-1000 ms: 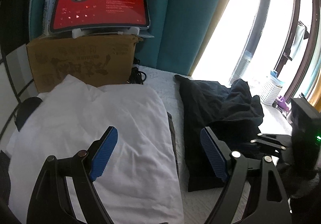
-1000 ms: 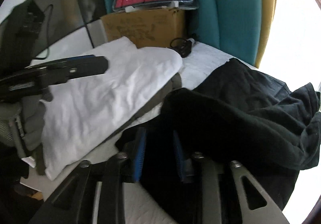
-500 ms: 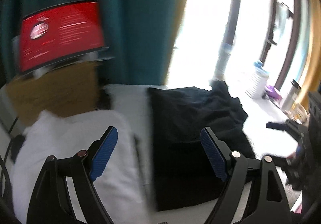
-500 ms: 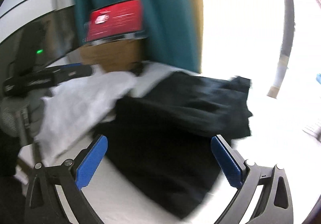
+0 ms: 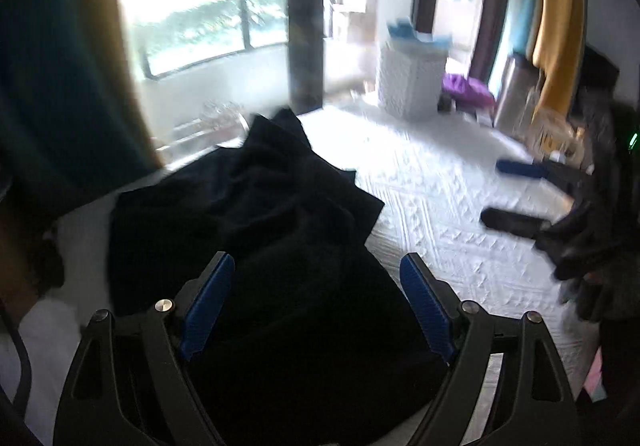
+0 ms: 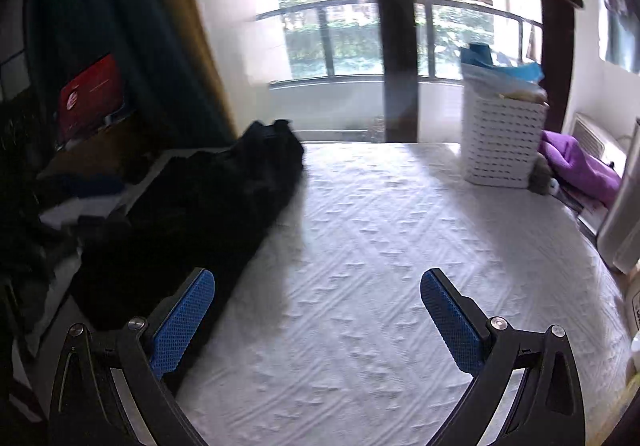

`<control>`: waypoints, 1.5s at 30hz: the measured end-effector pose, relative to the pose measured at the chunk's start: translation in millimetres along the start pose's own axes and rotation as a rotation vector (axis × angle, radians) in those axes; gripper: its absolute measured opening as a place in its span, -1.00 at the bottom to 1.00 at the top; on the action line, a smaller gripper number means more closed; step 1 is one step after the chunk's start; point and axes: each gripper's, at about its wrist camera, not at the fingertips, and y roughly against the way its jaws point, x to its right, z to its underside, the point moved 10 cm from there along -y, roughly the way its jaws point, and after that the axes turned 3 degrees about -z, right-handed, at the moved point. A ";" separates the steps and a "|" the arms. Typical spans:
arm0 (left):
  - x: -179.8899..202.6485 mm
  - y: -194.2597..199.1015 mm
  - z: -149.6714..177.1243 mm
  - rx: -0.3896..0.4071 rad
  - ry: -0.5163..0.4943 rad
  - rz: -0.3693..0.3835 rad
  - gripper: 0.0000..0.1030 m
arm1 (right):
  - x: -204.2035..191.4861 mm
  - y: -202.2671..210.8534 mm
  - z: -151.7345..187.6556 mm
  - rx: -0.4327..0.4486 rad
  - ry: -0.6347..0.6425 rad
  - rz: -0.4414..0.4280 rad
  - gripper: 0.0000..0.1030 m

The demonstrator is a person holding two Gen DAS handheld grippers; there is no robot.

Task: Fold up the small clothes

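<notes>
Risk: black garment point(image 5: 256, 246), bunched at centre-left on the white mattress point(image 5: 432, 206), could be pinched through several layers, spoiling the fold. Left gripper point(image 5: 316, 306), lower centre: jaws wide, over the cloth, holding nothing. Right gripper point(image 6: 318, 320), lower centre: wide, empty, above bare mattress.

This is a home, most likely a bedroom; the work surface is a white quilted mattress point(image 6: 380, 246), with dark clothes point(image 6: 208, 206) lying on it; a white laundry basket point(image 6: 500, 142) full of things stands at the far edge, next to a purple cloth point(image 6: 580, 166); teal and yellow curtains point(image 6: 132, 26) hang beside a large window point(image 6: 348, 6) with a balcony railing and trees outside; a red tablet screen point(image 6: 90, 94) stands in the corner, though it is blurred.
</notes>
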 end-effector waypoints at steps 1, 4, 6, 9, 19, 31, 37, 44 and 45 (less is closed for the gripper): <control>2.4 -7.0 0.1 -0.017 -0.020 -0.005 0.64 | 4.6 0.5 -1.1 0.006 -0.008 0.001 1.00; 10.0 -28.9 4.7 -0.071 -0.094 -0.018 0.63 | 13.2 -5.0 -4.8 0.018 -0.029 -0.004 1.00; 8.5 -43.7 5.9 -0.089 -0.144 -0.054 0.37 | 17.6 -9.1 -5.9 0.017 -0.038 -0.010 1.00; -3.8 -54.0 10.6 -0.123 -0.129 -0.062 -0.52 | 19.4 -13.1 -3.8 0.010 -0.045 -0.020 1.00; -88.6 -8.1 -27.4 0.081 0.082 -0.144 -0.82 | 4.3 -33.7 -9.5 -0.025 -0.024 -0.041 1.00; -233.8 -21.5 19.8 0.014 0.435 -0.251 -0.30 | -37.5 -65.8 -25.8 -0.066 0.076 -0.065 1.00; -225.0 -3.6 8.6 0.067 0.400 -0.174 -0.30 | -54.4 -95.7 -44.4 -0.086 0.095 -0.092 1.00; -204.7 -15.9 23.3 0.009 0.387 -0.132 -0.30 | -69.8 -140.3 -40.2 -0.157 0.061 -0.104 1.00; -203.3 -14.6 29.0 -0.001 0.396 -0.123 -0.29 | -73.5 -141.8 -36.0 -0.166 0.064 -0.106 1.00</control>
